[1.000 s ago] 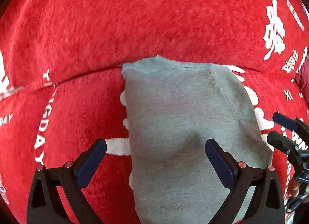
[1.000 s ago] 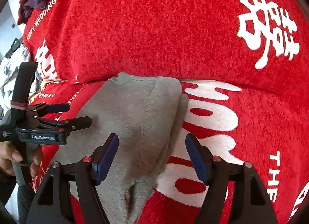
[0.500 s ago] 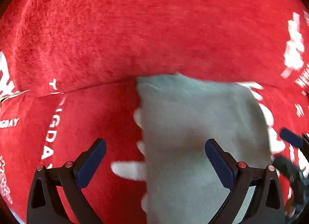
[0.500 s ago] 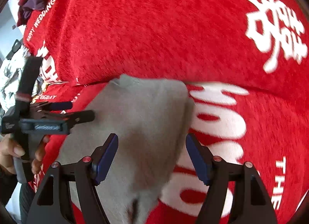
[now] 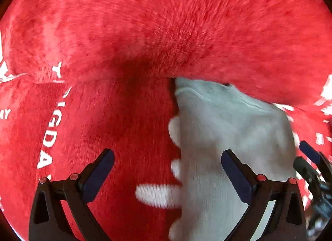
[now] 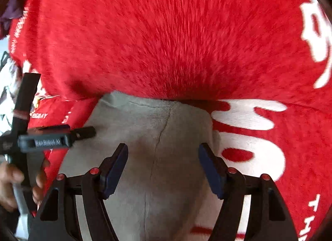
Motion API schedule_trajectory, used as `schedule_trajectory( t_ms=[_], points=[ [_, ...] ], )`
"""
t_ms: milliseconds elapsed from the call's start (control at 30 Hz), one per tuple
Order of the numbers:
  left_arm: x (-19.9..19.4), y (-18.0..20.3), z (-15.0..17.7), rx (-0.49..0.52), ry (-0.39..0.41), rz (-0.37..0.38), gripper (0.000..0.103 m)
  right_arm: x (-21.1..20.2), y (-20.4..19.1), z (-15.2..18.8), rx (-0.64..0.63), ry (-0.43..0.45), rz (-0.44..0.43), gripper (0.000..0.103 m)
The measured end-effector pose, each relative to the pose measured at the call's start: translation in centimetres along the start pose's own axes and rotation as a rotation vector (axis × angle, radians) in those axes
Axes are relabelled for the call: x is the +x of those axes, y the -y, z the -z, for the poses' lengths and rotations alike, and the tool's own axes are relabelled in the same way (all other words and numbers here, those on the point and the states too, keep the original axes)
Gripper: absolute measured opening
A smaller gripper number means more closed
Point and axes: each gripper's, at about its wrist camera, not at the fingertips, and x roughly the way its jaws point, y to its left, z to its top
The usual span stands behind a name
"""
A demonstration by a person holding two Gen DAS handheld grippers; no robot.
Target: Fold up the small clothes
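Grey cloth (image 6: 166, 158), a small knit garment already doubled along a lengthwise crease, lies flat on the red plush blanket (image 6: 166, 33), its far end tucked against the raised red fold ahead of both tools. The right tool (image 6: 162, 167) hangs over the middle of the cloth, fingers spread wide and holding nothing, the crease running straight out between them. The left tool (image 5: 167, 173) is likewise spread and empty; its right finger is over the cloth's left portion while its left finger is over bare blanket, so the cloth's left edge falls between them.

Judging from this, the step in hand is taking hold for the next fold. To do it well, each tool should come down on a near corner or edge and pinch all the layers together, not just the top one, or the earlier fold will slide open. Lifting both sides level and carrying them toward the far end should keep the edges aligned; the plush surface may drag the fabric.

Both tools point forward and tilt downward at the cloth. A hand (image 6: 12, 180) grips the left tool's handle, seen at the right tool's left.
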Motion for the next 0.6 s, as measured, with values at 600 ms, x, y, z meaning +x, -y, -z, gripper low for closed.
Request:
schedule_trajectory(
  t_ms=[600],
  points=[
    [2.2, 4.0, 6.4, 0.031, -0.116, 0.244, 0.102, 1.1, 2.9, 6.0, 0.169, -0.09, -0.168, 0.074]
  ],
)
